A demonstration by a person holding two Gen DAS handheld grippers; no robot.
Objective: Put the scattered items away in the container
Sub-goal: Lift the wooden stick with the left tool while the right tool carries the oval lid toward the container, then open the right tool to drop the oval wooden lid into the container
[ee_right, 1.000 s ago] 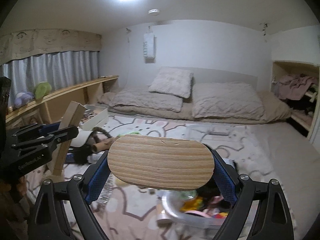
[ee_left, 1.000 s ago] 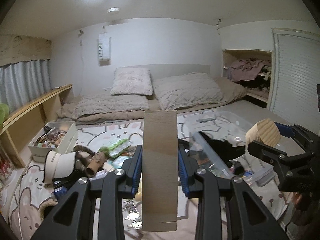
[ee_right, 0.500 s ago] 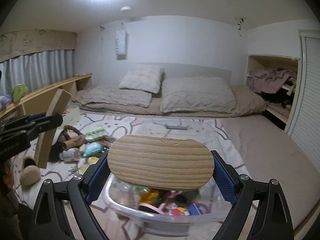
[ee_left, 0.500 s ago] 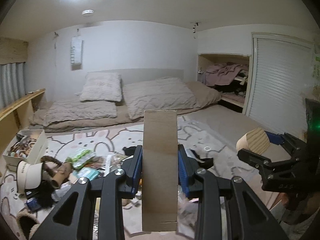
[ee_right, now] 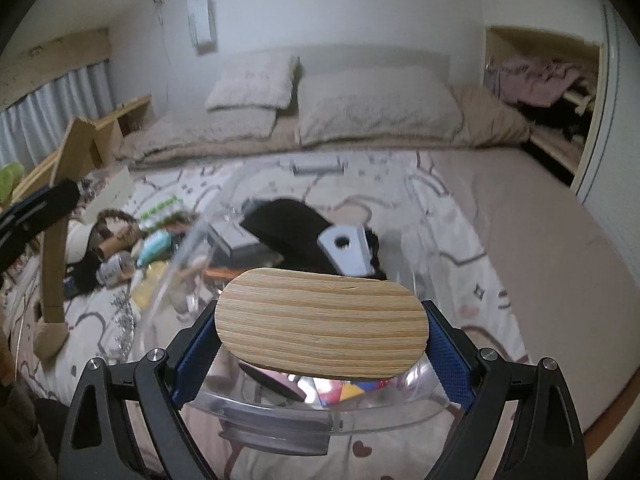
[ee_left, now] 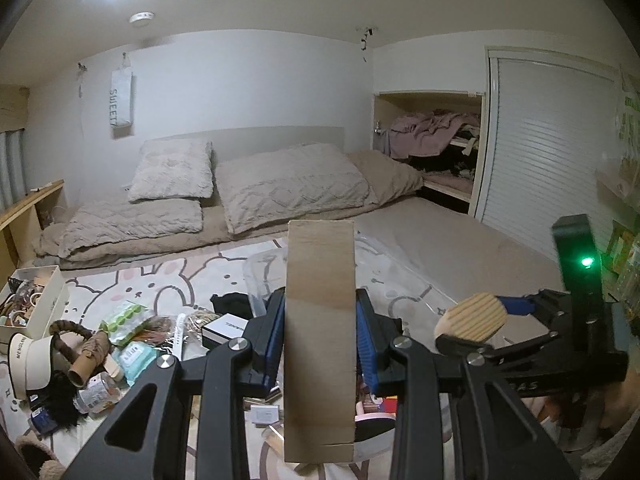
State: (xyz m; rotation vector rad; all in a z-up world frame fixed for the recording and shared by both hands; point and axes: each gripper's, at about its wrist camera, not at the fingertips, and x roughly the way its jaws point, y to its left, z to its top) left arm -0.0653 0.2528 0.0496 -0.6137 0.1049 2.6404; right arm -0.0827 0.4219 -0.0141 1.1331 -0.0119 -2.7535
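To the left of the left hand-held gripper [ee_left: 320, 344], much of the mess is not yet tidied: a white cap [ee_left: 30, 364], a cardboard tube [ee_left: 86, 360], a small bottle [ee_left: 96, 394], a green packet [ee_left: 126, 316], a pale blue packet [ee_left: 136, 358] and a small white box [ee_left: 226, 330] lie spread on the patterned rug [ee_left: 168, 280], with an open box of odds and ends [ee_left: 44, 304] farther left. The left hand-held gripper itself is clamped narrowly on a flat wooden board [ee_left: 320, 344], which stands upright between its blue pads, above the rug and not yet in the bin.

Straight below and ahead of the right hand-held gripper [ee_right: 322, 338] is the clear plastic bin [ee_right: 320, 412]. It already holds a fair load: something black, a grey metal piece [ee_right: 346, 250] and bright bits at the bottom. This hand-held gripper, spread wide, grips a rounded wooden block [ee_right: 322, 338] by its two ends, poised over the bin's near rim.

My reading is that the job is partly done: two wooden pieces are about to go in, and the pile on the rug is left.
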